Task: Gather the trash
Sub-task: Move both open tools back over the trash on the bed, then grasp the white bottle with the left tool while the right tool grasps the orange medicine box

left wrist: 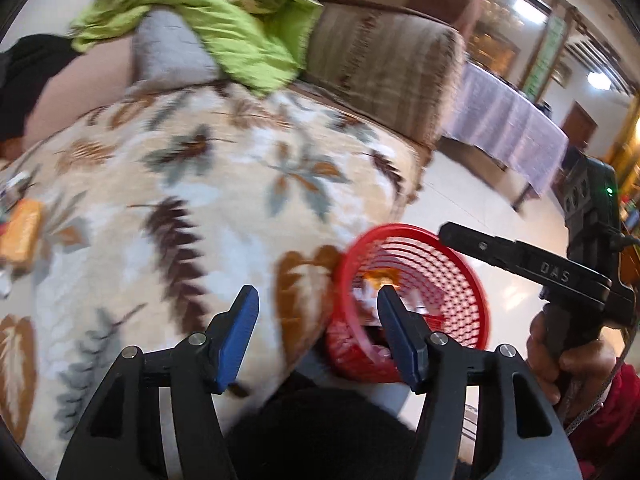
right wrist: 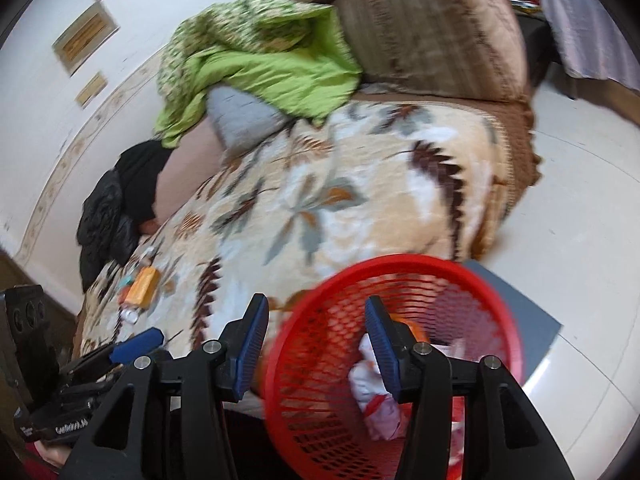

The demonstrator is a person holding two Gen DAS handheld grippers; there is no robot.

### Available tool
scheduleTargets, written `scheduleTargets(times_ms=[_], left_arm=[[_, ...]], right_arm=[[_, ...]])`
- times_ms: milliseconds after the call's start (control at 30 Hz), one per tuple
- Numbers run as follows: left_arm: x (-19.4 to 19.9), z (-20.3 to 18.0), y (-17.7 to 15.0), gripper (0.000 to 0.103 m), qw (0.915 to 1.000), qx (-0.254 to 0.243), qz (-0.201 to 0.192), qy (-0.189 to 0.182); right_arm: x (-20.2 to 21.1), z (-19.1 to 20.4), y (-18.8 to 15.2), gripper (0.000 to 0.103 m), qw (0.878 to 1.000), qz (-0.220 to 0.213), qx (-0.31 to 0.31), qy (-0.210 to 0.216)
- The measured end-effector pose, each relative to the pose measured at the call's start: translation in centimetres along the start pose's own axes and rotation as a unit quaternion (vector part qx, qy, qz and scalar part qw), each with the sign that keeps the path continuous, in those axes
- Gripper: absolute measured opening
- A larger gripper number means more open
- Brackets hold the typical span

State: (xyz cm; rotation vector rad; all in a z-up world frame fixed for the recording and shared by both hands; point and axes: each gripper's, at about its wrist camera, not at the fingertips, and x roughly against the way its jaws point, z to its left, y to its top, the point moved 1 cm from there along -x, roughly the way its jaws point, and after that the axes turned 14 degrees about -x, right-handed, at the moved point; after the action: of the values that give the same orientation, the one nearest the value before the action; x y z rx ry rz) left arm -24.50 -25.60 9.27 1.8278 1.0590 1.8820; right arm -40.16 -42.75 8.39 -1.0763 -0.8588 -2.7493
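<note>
Red basket (right wrist: 400,280): openwork plastic mesh, slightly glossy. Leaf-patterned blanket (right wrist: 360,184): thick plush cloth, matt. Green quilt (right wrist: 260,64): thin stitched fabric. Floor (right wrist: 580,208): smooth glossy tile. Gripper pads (left wrist: 236,340): blue, ribbed, on matt black plastic arms.

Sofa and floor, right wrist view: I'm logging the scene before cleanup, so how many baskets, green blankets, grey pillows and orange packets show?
Red basket: 1
Green blanket: 1
Grey pillow: 1
Orange packet: 1
Total: 4
The small litter around the packet is too blurred to count.
</note>
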Motion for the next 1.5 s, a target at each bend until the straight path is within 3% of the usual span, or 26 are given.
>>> scheduleTargets(times_ms=[233,433,600,800,867,1000,1233,1367,1500], left_arm=[[4.1,6.3,-3.3,0.061,0.9956,0.063,-0.010,0.069],[6.7,12.3,-6.8,0.061,0.9816,0.142,-0.013,0.127],[9.2,17.9,-10.0,0.061,0.9539,0.221,-0.018,0.203],[11.1,23.4,-14.3,0.061,0.8978,0.307,-0.019,0.316],[11.2,24.6,-15.8,0.061,0.8866,0.326,-0.015,0.328],[11.1,26.2,-17.4,0.061,0.8739,0.356,-0.015,0.330],[11.4,27.1,-17.9,0.061,0.8655,0.370,-0.028,0.336],[11.1,27.5,-17.9,0.061,0.8696,0.369,-0.025,0.328],[10.6,27.8,-17.5,0.061,0.8750,0.370,-0.027,0.311]], right_arm=[[-3.5,6.4,-1.9,0.054,0.997,0.037,0.060,0.037],[-7.0,11.9,-3.8,0.055,0.990,0.076,0.105,0.062],[-10.3,17.2,-5.1,0.058,0.981,0.109,0.142,0.080],[-15.4,23.9,-6.2,0.064,0.973,0.136,0.163,0.095],[-17.5,25.9,-6.7,0.064,0.971,0.144,0.161,0.100],[-22.5,29.3,-7.7,0.065,0.969,0.165,0.162,0.088],[-31.4,32.0,-8.5,0.065,0.970,0.207,0.119,0.052],[-34.5,32.0,-9.1,0.064,0.968,0.223,0.108,0.038],[-33.6,31.0,-9.0,0.056,0.968,0.222,0.102,0.054]])
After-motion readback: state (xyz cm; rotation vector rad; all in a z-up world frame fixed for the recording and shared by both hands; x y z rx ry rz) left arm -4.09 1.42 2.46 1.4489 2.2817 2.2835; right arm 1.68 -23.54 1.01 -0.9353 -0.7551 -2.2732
